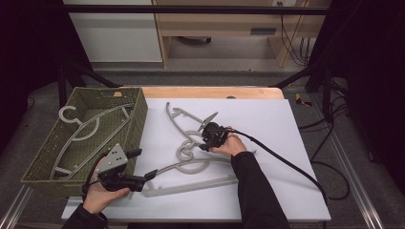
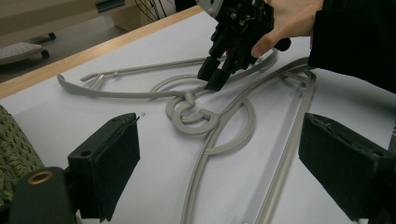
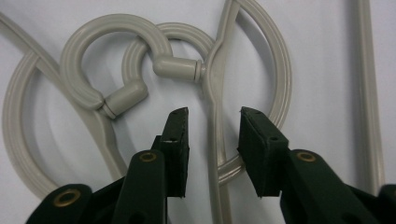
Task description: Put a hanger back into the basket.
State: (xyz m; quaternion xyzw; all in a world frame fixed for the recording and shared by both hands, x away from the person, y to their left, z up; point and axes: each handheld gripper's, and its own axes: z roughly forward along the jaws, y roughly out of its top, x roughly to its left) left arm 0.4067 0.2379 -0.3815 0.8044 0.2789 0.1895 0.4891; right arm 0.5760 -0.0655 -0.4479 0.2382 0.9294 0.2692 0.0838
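Hangers (image 1: 193,143): two tangled on the mat (image 1: 267,191), one in the basket (image 1: 136,119). Right gripper (image 3: 212,123) straddles a stem, jaws open, nothing gripped; left gripper (image 1: 143,164) hovers open. Two left.

Two grey hangers (image 1: 191,143) lie hooked together mid-table, right in the way betw. the grippers. Green basket (image 1: 138,114) blocks the left side. Lots of bare white table (image 1: 277,143) on the right & at the far edge to pass.
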